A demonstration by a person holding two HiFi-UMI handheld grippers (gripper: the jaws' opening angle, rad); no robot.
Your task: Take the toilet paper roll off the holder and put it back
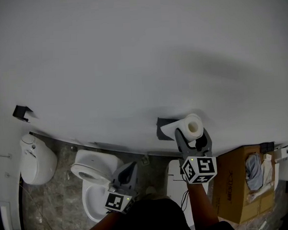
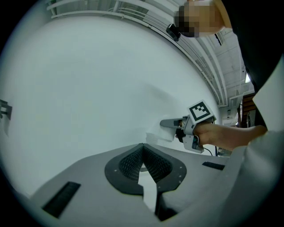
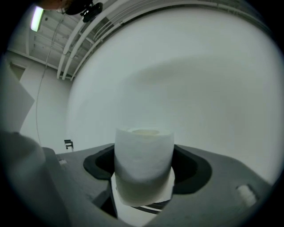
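A white toilet paper roll stands upright between the jaws of my right gripper, close to the white wall. In the right gripper view the roll fills the gap and both pads press its sides. A loose sheet hangs left toward the dark holder on the wall. My left gripper hangs lower left over the toilet, jaws shut with nothing between them. The left gripper view also shows the right gripper holding the roll against the wall.
A white toilet stands below the left gripper. A white bin sits at the far left. An open cardboard box is at the lower right. A small dark hook juts from the wall.
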